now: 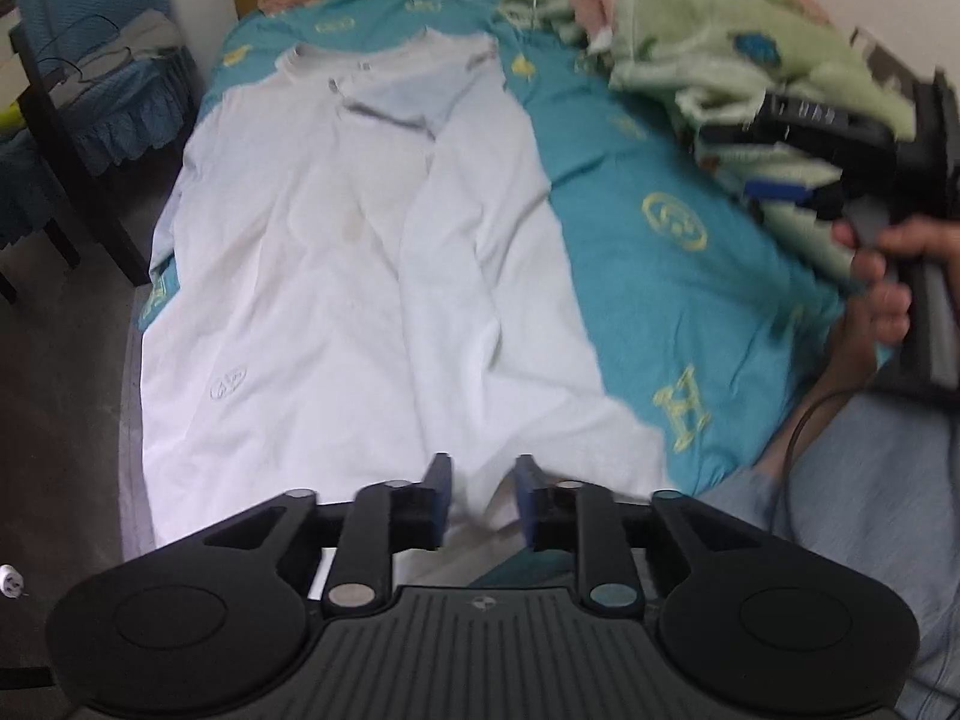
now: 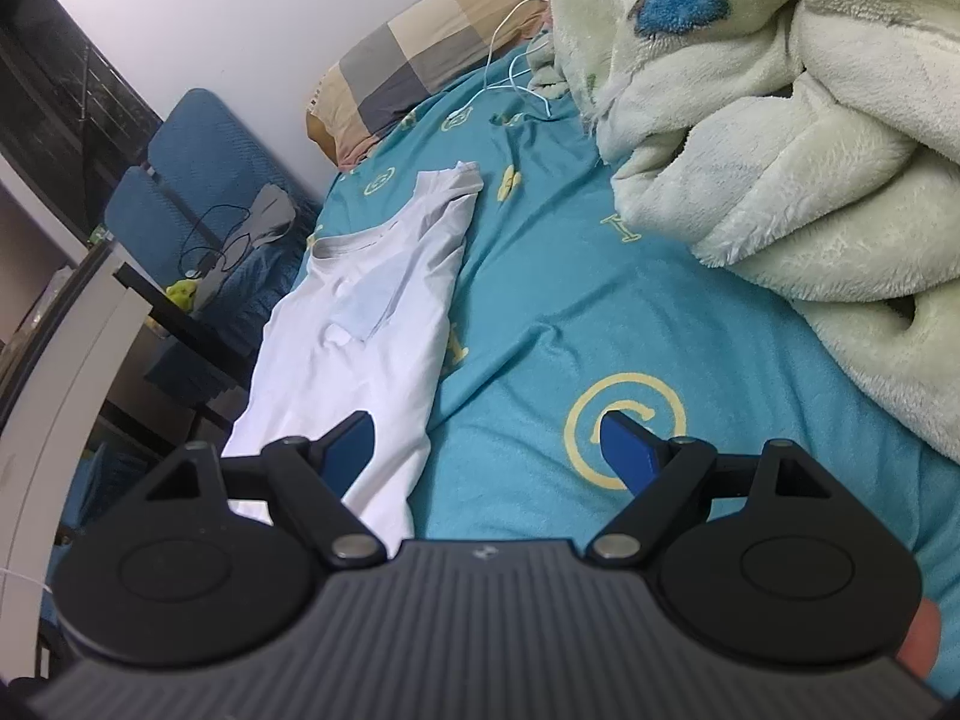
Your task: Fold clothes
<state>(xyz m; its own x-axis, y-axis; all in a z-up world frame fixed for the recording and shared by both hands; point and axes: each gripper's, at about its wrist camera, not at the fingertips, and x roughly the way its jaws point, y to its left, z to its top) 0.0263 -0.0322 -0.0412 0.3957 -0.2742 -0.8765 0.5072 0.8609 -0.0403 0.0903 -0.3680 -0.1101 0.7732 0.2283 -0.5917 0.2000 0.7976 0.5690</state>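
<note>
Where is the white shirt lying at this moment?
The white shirt lies spread on the teal bedsheet, along the bed's left side, left of the green fleece blanket.

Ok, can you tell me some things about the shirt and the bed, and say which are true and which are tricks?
1. The white shirt lies spread on a teal sheet. True.
2. The right gripper is squeezing the shirt. False: its jaws are wide open and hold nothing.
3. A fluffy green blanket is heaped on the bed beside the shirt. True.
4. The shirt is red. False: it is white.
5. The left gripper is at the shirt's near hem. True.
</note>
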